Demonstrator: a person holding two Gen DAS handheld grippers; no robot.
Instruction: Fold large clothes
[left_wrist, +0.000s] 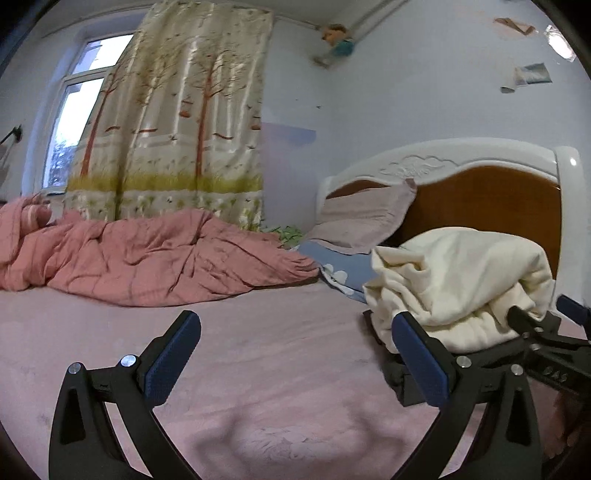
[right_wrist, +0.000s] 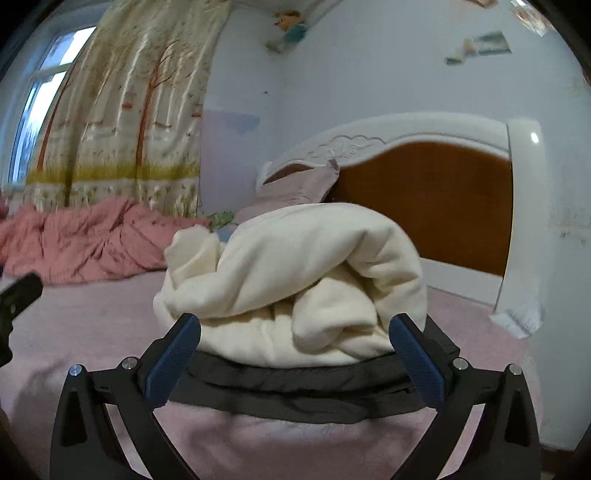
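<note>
A cream garment lies in a rolled, folded bundle on top of a flat dark garment on the pink bed sheet. My right gripper is open at the near side of this pile. Its blue pads stand to either side of the bundle's front edge without pressing on it. In the left wrist view the same cream garment is at the right. My left gripper is open over bare pink sheet, left of the pile, with nothing between its fingers.
A crumpled salmon quilt lies across the far left of the bed. A pink pillow and a blue one lean at the white and brown headboard. A tree-print curtain and a window are behind.
</note>
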